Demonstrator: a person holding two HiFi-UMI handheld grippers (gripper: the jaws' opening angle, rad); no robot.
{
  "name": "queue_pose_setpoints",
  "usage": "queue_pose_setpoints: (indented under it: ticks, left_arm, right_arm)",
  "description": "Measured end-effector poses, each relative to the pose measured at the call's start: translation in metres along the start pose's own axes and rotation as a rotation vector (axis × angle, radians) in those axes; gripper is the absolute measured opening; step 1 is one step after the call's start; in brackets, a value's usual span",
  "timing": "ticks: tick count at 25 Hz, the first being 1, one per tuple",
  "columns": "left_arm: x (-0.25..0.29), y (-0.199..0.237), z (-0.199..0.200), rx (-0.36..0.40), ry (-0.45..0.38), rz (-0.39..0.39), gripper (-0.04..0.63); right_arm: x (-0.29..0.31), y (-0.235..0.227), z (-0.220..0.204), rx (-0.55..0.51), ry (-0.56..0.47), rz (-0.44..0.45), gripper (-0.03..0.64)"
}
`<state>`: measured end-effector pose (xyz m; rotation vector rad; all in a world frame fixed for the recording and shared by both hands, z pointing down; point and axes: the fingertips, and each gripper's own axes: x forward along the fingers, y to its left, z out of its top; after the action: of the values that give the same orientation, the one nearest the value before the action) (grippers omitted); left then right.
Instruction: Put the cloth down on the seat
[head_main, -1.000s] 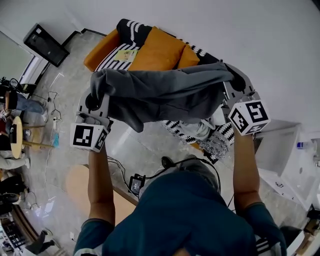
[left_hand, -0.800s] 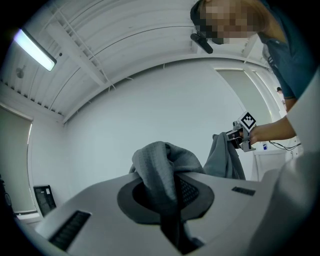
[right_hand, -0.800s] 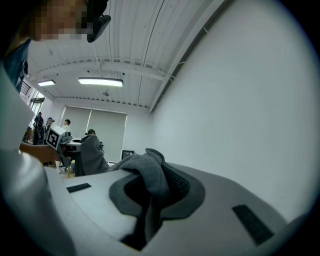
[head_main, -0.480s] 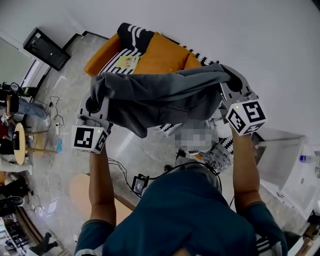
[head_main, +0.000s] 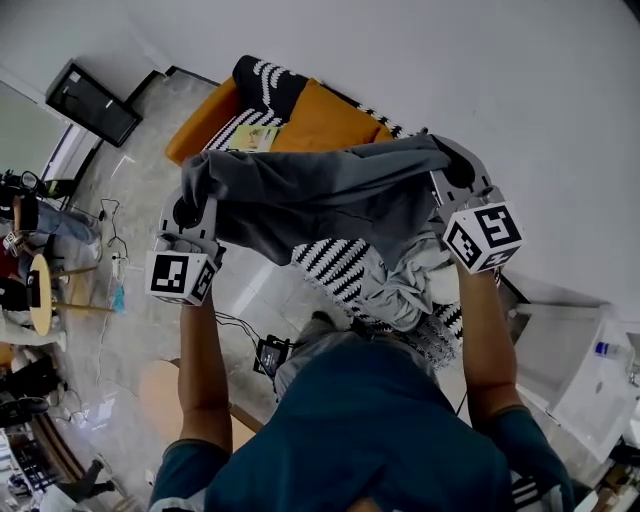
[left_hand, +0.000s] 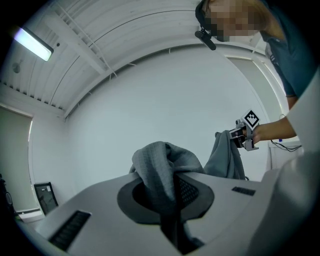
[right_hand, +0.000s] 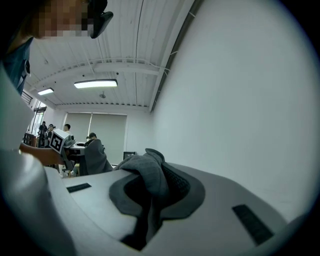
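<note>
A dark grey cloth (head_main: 320, 195) hangs stretched between my two grippers, held up in the air over the sofa. My left gripper (head_main: 192, 190) is shut on the cloth's left corner (left_hand: 159, 170). My right gripper (head_main: 447, 158) is shut on its right corner (right_hand: 145, 182). The cloth's lower edge sags in folds below them. Beneath lies the sofa seat (head_main: 335, 262) with a black-and-white striped cover, and orange cushions (head_main: 315, 115) at its far end. A crumpled light grey cloth (head_main: 405, 285) lies on the seat, under my right gripper.
A black screen (head_main: 93, 100) leans by the wall at far left. A round table (head_main: 40, 285) and seated people are at the left edge. Cables and a black box (head_main: 268, 355) lie on the floor by my feet. A white cabinet (head_main: 565, 355) stands at right.
Both grippers keep their hold and have drifted slightly toward the sofa with the cloth. The striped seat and the light grey cloth on it now show more fully below.
</note>
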<state>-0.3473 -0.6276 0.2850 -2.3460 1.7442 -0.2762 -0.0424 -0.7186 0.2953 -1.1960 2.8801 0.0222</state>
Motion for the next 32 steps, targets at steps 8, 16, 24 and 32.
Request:
queue_pose_setpoints:
  ticks: [8, 16, 24, 32]
  left_arm:
    - [0.064, 0.020, -0.026, -0.009, 0.019, -0.004, 0.035]
    - [0.137, 0.043, -0.079, -0.059, 0.067, -0.054, 0.037]
    - [0.215, 0.071, -0.139, -0.091, 0.134, -0.113, 0.037]
    - [0.296, 0.100, -0.209, -0.124, 0.197, -0.163, 0.037]
  right_arm:
    - [0.042, -0.038, -0.020, 0.021, 0.002, -0.028, 0.036]
    - [0.092, -0.082, -0.067, 0.070, 0.035, -0.111, 0.035]
    - [0.141, -0.122, -0.112, 0.078, 0.083, -0.187, 0.037]
    - [0.200, -0.153, -0.166, 0.050, 0.126, -0.250, 0.037]
